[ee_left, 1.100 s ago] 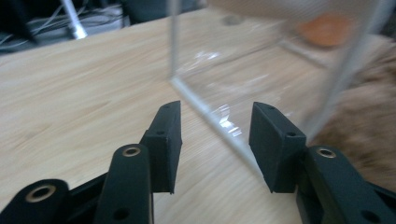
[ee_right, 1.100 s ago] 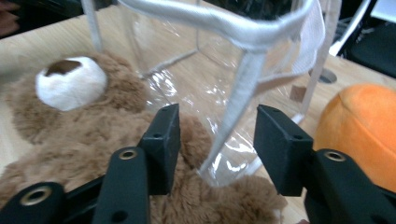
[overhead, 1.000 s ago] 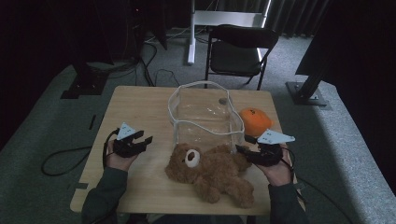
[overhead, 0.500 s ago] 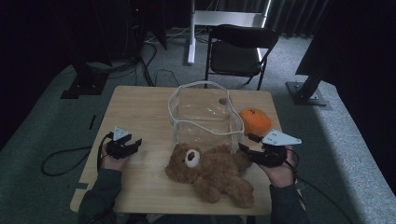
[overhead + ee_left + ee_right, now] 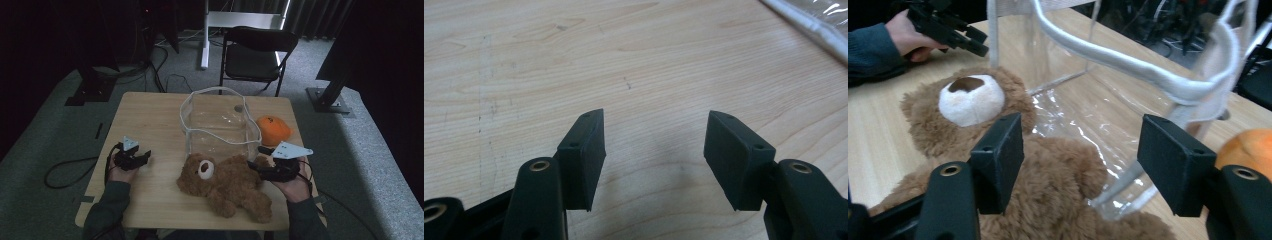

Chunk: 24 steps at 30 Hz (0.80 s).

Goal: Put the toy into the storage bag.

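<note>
A brown teddy bear (image 5: 225,182) lies on its back on the wooden table (image 5: 150,115), just in front of a clear bag with a white rim (image 5: 220,122). My left gripper (image 5: 142,157) rests low at the table's left, open over bare wood (image 5: 654,150); its jaws have just been opening with nothing between them. At the bear's right side my right gripper (image 5: 255,160) is open (image 5: 1080,150). Its jaws have just been opening, and they stand over the bear's fur (image 5: 1058,170) without pressing on it.
An orange plush (image 5: 272,130) sits right of the bag, close to my right hand, and it appears at the edge as an orange plush (image 5: 1248,147). The bag's rim (image 5: 1128,65) arches just ahead of the right jaws. A black chair (image 5: 257,52) stands behind the table.
My left gripper has sunk toward the table top and shifted slightly left. Both pairs of jaws stand wider. The right hand, the bear and the bag have stayed where they were.
</note>
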Available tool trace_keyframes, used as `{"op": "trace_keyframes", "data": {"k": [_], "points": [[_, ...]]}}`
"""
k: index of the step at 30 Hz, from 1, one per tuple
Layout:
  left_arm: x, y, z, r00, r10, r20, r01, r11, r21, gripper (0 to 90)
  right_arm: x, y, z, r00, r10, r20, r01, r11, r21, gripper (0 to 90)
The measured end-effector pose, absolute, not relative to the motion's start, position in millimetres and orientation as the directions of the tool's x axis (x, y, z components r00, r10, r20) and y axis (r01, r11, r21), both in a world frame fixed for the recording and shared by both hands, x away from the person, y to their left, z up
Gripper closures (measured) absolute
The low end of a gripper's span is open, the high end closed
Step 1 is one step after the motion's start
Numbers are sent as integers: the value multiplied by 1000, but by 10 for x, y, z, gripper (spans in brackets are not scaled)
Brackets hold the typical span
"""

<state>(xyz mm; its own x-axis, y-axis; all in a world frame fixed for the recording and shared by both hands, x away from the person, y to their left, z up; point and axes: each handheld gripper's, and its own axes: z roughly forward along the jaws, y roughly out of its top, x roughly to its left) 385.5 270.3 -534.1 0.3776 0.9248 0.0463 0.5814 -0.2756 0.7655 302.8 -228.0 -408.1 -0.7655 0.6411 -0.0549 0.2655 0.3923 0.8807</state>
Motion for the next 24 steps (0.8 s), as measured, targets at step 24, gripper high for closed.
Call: {"op": "trace_keyframes", "data": {"k": [24], "points": [[3905, 2685, -5411, 375, 926, 43, 604, -279, 747, 407, 3077, -1837, -4236, -864, 495, -97, 190, 497, 847, 241]]}}
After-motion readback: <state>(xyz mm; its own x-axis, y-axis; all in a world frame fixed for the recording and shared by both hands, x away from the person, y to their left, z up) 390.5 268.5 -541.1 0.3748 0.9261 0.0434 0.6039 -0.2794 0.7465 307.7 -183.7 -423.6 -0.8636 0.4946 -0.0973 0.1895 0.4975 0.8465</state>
